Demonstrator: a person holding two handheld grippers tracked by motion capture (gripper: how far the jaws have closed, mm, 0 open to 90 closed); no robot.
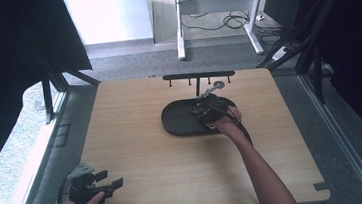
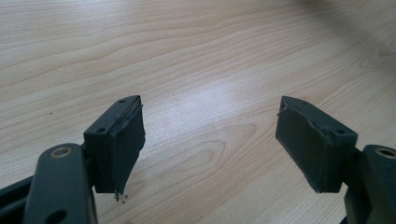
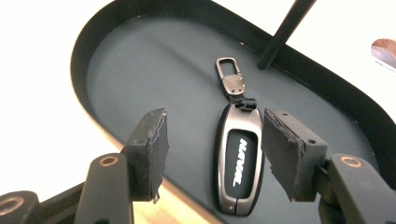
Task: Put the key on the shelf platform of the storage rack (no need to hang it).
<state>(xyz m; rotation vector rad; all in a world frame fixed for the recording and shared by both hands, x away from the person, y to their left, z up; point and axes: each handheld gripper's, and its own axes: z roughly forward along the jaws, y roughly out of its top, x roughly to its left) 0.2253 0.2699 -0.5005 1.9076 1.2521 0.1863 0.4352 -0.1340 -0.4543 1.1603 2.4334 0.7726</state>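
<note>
A grey-and-black car key fob point(image 3: 237, 163) with a metal clip point(image 3: 230, 77) lies flat in a black oval tray point(image 3: 154, 60). My right gripper point(image 3: 212, 154) hovers open just above it, the fob lying between its two jaws and closer to the right one. In the high view that gripper point(image 1: 210, 110) sits over the right half of the tray point(image 1: 178, 120). My left gripper point(image 1: 107, 182) rests open near the table's front left corner, held by a hand. Its jaws point(image 2: 210, 140) stand wide apart over bare wood.
A black rack point(image 1: 198, 75) with small pegs rises on a post point(image 3: 285, 30) from the tray's far side. A round metal-and-wood object point(image 1: 217, 85) lies by the tray's back right. The wooden table point(image 1: 139, 161) has bare room left and front.
</note>
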